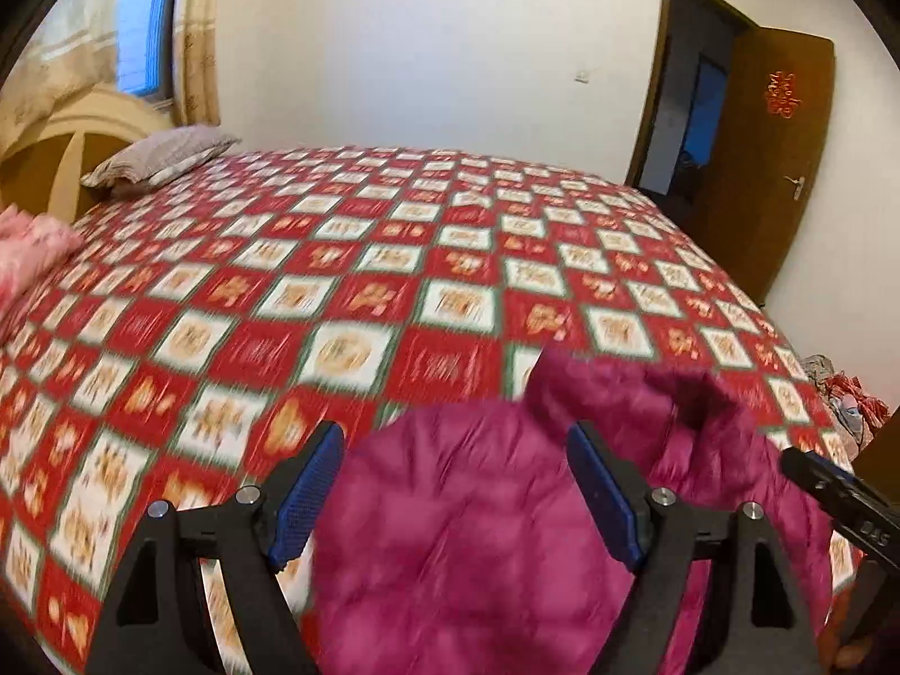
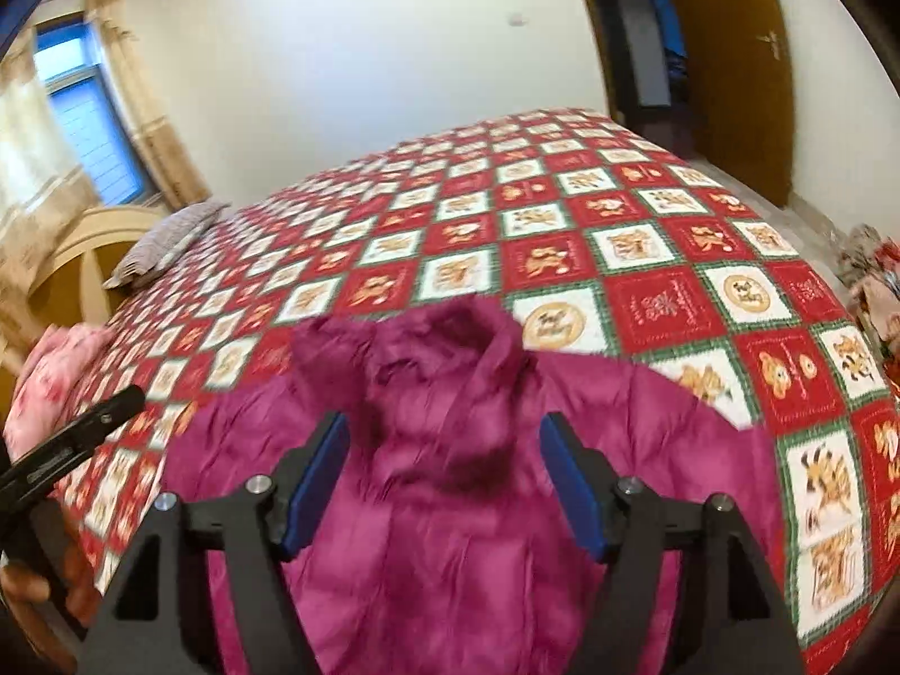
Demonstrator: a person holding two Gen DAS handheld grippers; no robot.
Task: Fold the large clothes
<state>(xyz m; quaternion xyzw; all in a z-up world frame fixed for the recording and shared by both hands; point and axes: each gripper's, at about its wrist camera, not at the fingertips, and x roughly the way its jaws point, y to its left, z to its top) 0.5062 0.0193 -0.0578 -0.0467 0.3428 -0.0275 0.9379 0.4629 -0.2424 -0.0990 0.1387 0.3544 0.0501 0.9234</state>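
A magenta padded jacket (image 1: 495,517) lies on the near edge of the bed, collar pointing away from me; it also shows in the right wrist view (image 2: 450,450). My left gripper (image 1: 455,478) is open above the jacket's left part, its blue pads (image 1: 306,498) wide apart and holding nothing. My right gripper (image 2: 444,472) is open above the jacket's middle just below the collar (image 2: 467,337), empty. Each gripper appears at the edge of the other's view: the right gripper's body (image 1: 844,500) and the left gripper's body (image 2: 67,439). Both views are motion-blurred.
The bed (image 1: 394,281) carries a red, white and green checkered cover. A grey pillow (image 1: 163,154) and a pink folded blanket (image 1: 28,253) lie at the headboard end on the left. An open brown door (image 1: 770,169) is at the far right. Clutter (image 2: 872,281) lies on the floor right of the bed.
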